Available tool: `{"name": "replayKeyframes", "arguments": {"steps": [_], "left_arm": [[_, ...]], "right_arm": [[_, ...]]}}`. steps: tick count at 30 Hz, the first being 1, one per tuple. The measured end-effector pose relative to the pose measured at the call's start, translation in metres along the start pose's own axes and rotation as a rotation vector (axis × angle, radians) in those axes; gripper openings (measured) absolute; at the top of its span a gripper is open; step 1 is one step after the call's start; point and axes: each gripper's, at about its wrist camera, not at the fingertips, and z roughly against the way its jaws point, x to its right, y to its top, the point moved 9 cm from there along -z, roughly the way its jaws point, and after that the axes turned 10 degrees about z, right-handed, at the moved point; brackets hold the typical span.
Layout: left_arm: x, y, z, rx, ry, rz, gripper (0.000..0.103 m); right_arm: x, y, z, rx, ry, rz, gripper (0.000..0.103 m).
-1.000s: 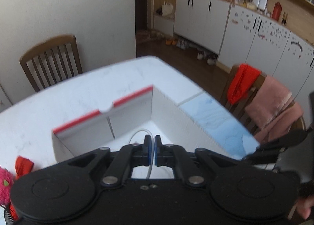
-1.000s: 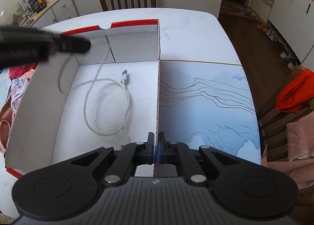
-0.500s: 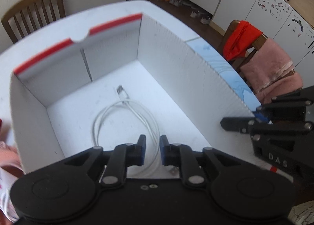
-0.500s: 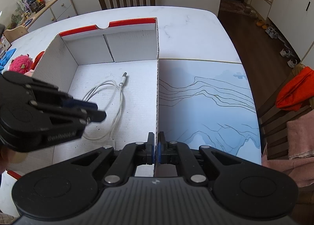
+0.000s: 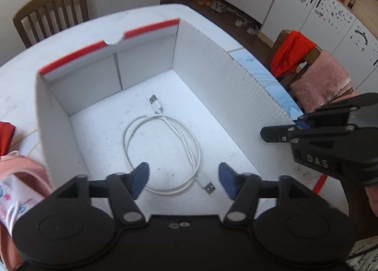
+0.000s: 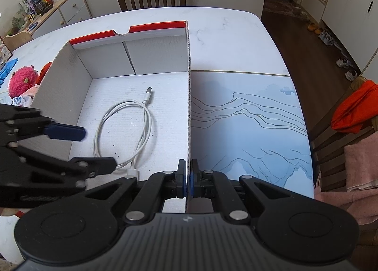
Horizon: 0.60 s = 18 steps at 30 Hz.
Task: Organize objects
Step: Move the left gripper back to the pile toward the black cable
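White marble table (image 6: 224,25): our left gripper (image 5: 183,177) hangs over an open cardboard box (image 6: 70,82), jaws just spread, nothing between them. On the box floor lies a looped white cable (image 5: 163,148), both plugs showing. Our right gripper (image 6: 188,180) pinches the box's side wall. Only its view shows the pink plush toy (image 6: 22,79).

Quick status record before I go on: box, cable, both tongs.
box: white cardboard box, open top, red rim strip, on the white table
cable: white USB cable coiled loose on the box floor, both plugs free
left tongs: jaws just opened, wide, above the cable's near end, not touching it
right tongs: shut on the box's right wall
beside box: blue mat
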Motion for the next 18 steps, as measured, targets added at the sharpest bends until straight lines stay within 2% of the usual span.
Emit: {"name": "replayKeyframes", "arguments": {"steps": [8,13,15,18], "left_arm": [[-0.012,-0.002,0.039,0.082,0.001,0.048,0.086],[-0.033,-0.003,0.065,0.143,0.016,0.091,0.098],[-0.041,-0.004,0.075,0.167,0.013,0.108,0.102],[-0.056,-0.004,0.09,0.2,0.029,0.129,0.102]], "right_arm": [[0.01,0.001,-0.001,0.001,-0.027,-0.018,0.002],[0.013,-0.001,0.001,-0.002,-0.044,-0.021,0.002],[0.013,-0.003,0.002,-0.003,-0.049,-0.021,0.002],[0.013,-0.004,0.003,-0.005,-0.052,-0.022,0.002]]}}
